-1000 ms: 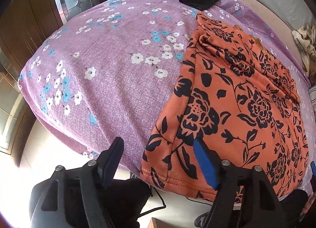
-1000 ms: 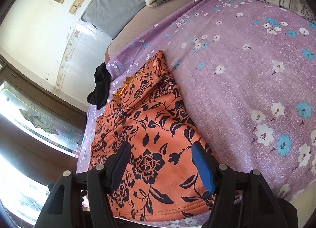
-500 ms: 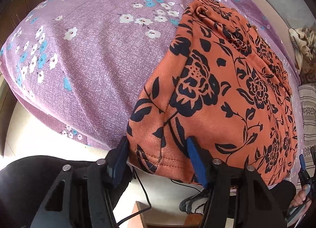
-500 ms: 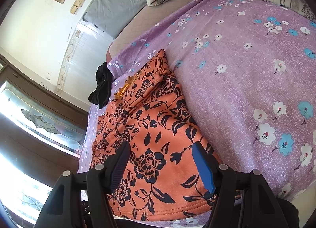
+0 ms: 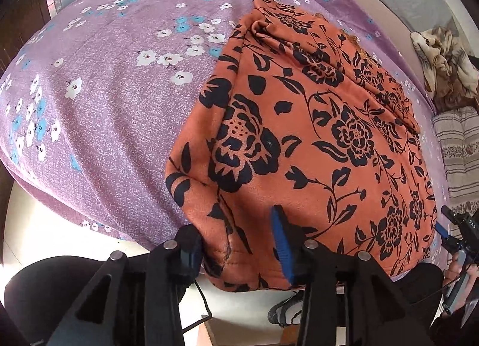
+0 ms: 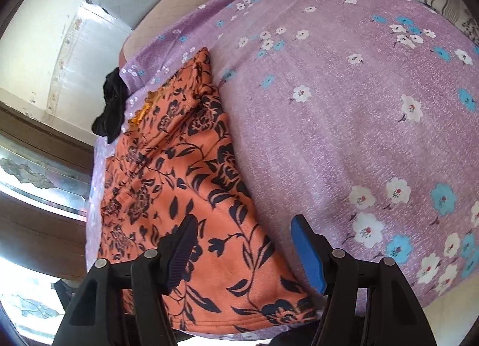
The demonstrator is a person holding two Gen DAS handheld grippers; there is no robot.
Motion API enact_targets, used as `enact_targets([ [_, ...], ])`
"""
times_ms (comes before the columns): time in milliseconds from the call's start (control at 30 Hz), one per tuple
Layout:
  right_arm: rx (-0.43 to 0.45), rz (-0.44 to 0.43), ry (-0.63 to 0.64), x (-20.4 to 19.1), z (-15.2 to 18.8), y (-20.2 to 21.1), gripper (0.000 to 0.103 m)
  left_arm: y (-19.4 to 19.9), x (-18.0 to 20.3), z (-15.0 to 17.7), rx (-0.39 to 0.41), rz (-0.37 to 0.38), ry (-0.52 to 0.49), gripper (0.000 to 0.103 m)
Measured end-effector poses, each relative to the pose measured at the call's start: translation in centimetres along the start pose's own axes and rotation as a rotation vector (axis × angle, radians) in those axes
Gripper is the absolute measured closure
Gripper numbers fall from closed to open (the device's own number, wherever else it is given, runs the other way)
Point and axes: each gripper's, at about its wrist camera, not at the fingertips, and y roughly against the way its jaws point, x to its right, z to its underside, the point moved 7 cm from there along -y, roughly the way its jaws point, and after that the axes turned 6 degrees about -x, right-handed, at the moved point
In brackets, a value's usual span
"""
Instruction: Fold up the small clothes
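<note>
Two grippers meet the hem of an orange floral garment [image 5: 299,112] spread on the purple bedspread [image 5: 119,82], likely to lift it for folding. At lower centre of its view, the left gripper [image 5: 236,244] is closing around the hem corner; the right gripper [image 6: 245,241], lower centre of its view, stands spread over the other corner.

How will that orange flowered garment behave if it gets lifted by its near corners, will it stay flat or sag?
The orange garment will probably sag: it already drapes limply over the bed edge and shows soft creases. It looks fuzzy, so the left gripper, closing around its hem corner, likely won't slip. It seems light, though the middle may drag on the sheet.
</note>
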Motion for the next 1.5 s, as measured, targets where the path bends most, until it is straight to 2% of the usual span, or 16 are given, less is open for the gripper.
enact_targets([
  [67, -0.063, -0.016, -0.022, 0.5, 0.0, -1.1, 0.034, -0.4, -0.2, -0.2, 0.001, -0.004, 0.009, 0.083],
  [200, -0.115, -0.045, 0.073, -1.1, 0.7, -2.0, 0.037, -0.7, -0.4, -0.4, 0.01, 0.017, 0.017, 0.088],
  [267, -0.131, 0.003, 0.145, -2.0, 1.3, -2.4, 0.05, -0.7, -0.6, -0.4, 0.008, 0.02, 0.014, 0.088],
  [333, -0.173, 0.026, 0.228, -3.2, 2.2, -3.1, 0.089, -0.8, -0.9, -0.5, -0.004, 0.038, 0.029, 0.087],
  [367, -0.182, 0.045, 0.268, -3.7, 2.6, -3.4, 0.092, -0.9, -1.1, -0.5, -0.009, 0.054, 0.039, 0.086],
  [433, -0.163, 0.103, 0.353, -4.7, 3.1, -3.6, 0.092, -0.9, -1.3, -0.6, -0.019, 0.075, 0.042, 0.086],
  [567, -0.146, 0.123, 0.392, -5.3, 3.2, -3.7, 0.093, -0.5, -1.7, -0.5, -0.008, 0.085, 0.044, 0.089],
  [700, -0.078, -0.014, 0.399, -7.4, 3.0, -1.6, 0.095, 1.2, -1.4, -0.7, 0.034, 0.125, 0.013, 0.09],
  [900, 0.047, -0.174, 0.351, -11.1, 0.6, 2.3, 0.095, 6.5, -0.1, -3.3, 0.146, 0.22, -0.044, 0.09],
  [1000, 0.033, -0.152, 0.341, -11.3, -0.2, 1.9, 0.095, 7.1, 0.4, -4.4, 0.156, 0.216, -0.062, 0.09],
  [1067, -0.06, -0.125, 0.311, -10.3, 0.3, 0.0, 0.095, 6.2, 0.4, -4.1, 0.127, 0.204, -0.072, 0.09],
  [1133, -0.165, -0.082, 0.262, -8.6, 1.5, -2.3, 0.091, 4.6, 0.1, -3.5, 0.084, 0.181, -0.067, 0.09],
  [1267, -0.193, -0.016, 0.246, -6.3, 3.0, -4.0, 0.09, 1.3, -1.6, -2.2, -0.012, 0.137, 0.006, 0.086],
  [1367, -0.205, -0.054, 0.22, -5.9, 3.5, -4.5, 0.067, -0.3, -2.4, -1.5, -0.085, 0.152, 0.058, 0.083],
  [1433, -0.204, -0.077, 0.247, -6.6, 3.7, -4.5, 0.032, -0.5, -2.4, -1.5, -0.091, 0.139, 0.053, 0.08],
  [1500, -0.194, -0.029, 0.3, -7.2, 4.1, -4.9, 0.028, -0.4, -2.1, -1.4, -0.086, 0.136, 0.037, 0.081],
])
